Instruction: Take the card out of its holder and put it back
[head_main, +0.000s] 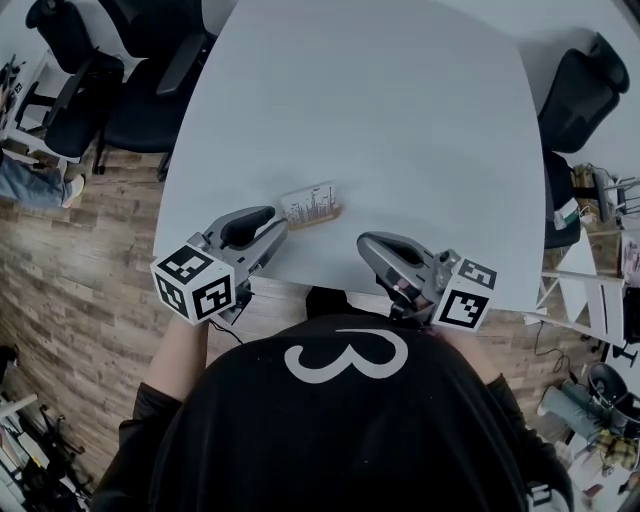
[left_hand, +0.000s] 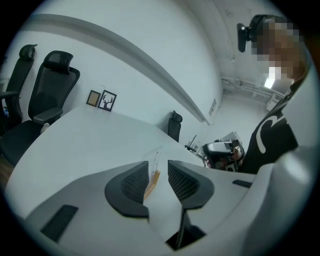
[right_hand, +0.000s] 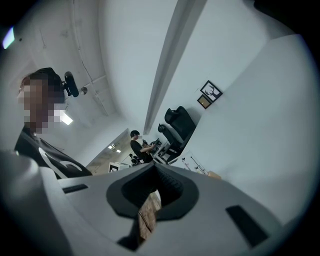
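Two hand-held grippers over a pale grey table (head_main: 400, 120). Left gripper (head_main: 272, 226): jaws apart, nothing clamped. The small printed card (head_main: 308, 203) stands upright in its clear holder with a wooden base (head_main: 318, 218), just ahead of the left tips and in line with the gap; contact cannot be told. Right gripper (head_main: 366, 246): jaws closed on nothing, with the holder ahead and off to its left.

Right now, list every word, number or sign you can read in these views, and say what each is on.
"3": large white figure on the black shirt, read from the head view.
Card: print too small to read.
Marker cubes: square patterns only, no letters.
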